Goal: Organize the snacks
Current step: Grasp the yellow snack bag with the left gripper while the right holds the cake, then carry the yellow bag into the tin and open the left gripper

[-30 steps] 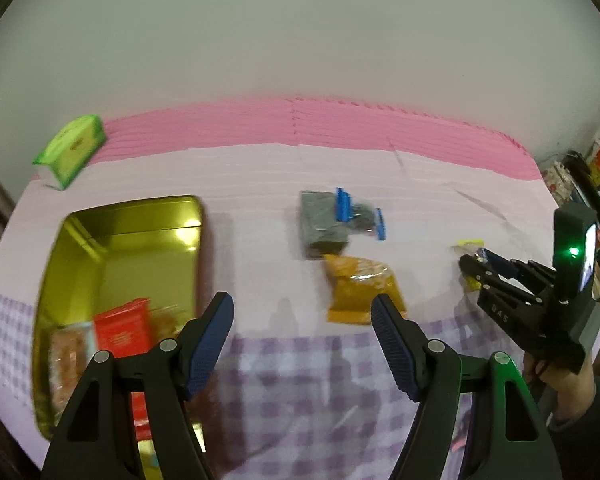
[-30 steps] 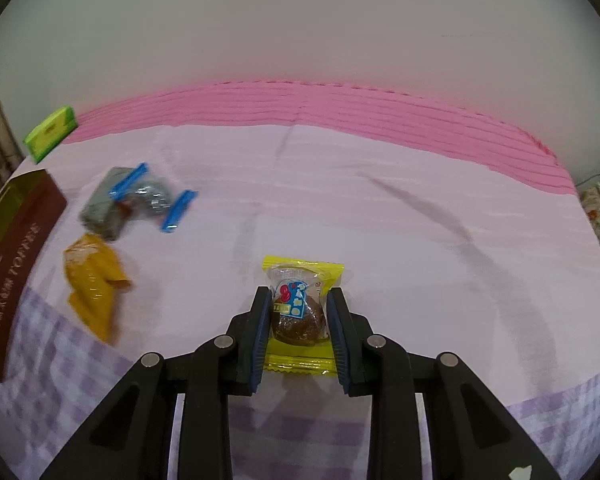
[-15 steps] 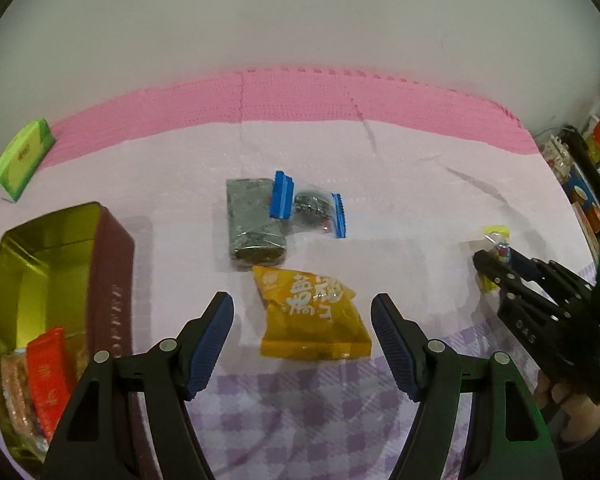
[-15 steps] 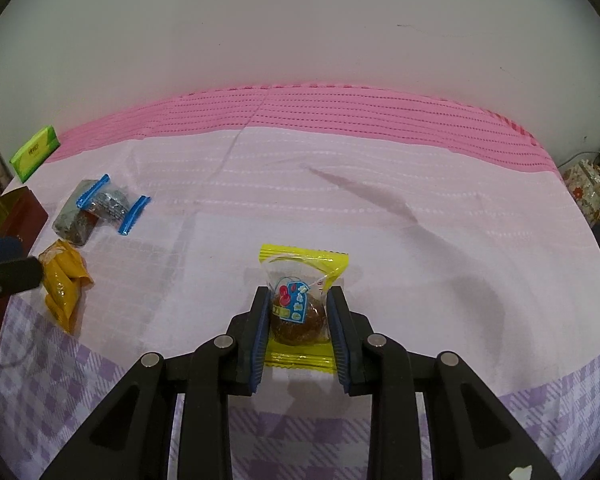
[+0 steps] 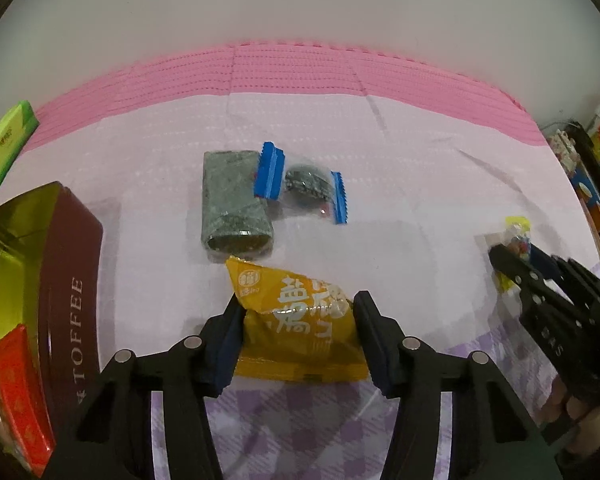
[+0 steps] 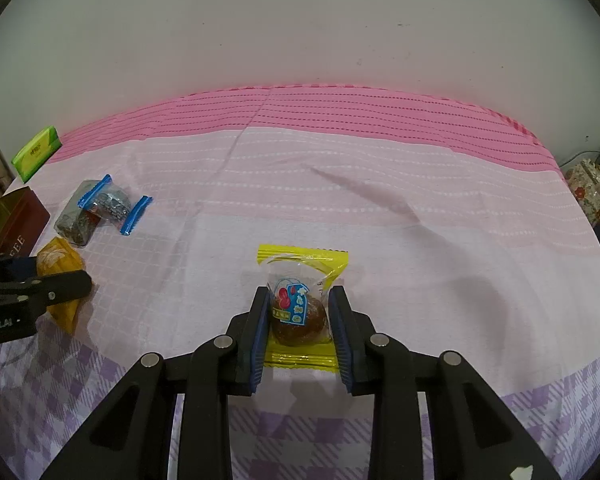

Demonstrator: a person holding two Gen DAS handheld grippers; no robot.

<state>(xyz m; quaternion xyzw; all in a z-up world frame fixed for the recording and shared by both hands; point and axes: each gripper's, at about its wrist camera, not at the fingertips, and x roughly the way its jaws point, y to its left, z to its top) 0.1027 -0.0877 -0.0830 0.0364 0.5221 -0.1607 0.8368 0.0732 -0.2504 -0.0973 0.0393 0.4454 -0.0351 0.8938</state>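
Left wrist view: the left gripper (image 5: 298, 334) points steeply down at the cloth-covered table (image 5: 400, 184); its jaws have just been closing and now bracket the orange snack packet (image 5: 300, 330), both pads touching the packet's sides. The packet carries white Chinese characters and a small round logo, not legible to me. Just beyond it lie a grey-green wrapped bar (image 5: 232, 204) and a clear pouch with blue ends (image 5: 304, 188), the pouch overlapping the bar's far right corner. At left, the open tin (image 5: 70, 280) shows "TOFFEE" in pale letters on its brown side wall; a red packet (image 5: 18, 380) lies inside it. A green tissue pack (image 5: 6, 142) sits at the far left edge, its print too small to read. At right, the right gripper (image 5: 514, 256) comes in low, white lettering on its body blurred, a hand (image 5: 580, 412) partly visible behind it. Right wrist view: the right gripper (image 6: 299, 316) is angled down and narrowed onto the yellow-edged clear packet (image 6: 300, 300), pads pressing a brown round sweet inside; its blue label has red and white marks I cannot read. The packet rests on the cloth near the checked purple band. At left edge the left gripper (image 6: 66, 280) straddles the orange packet (image 6: 58, 264), its body marked with partly cut-off white lettering; "EE" shows on the tin (image 6: 18, 220).
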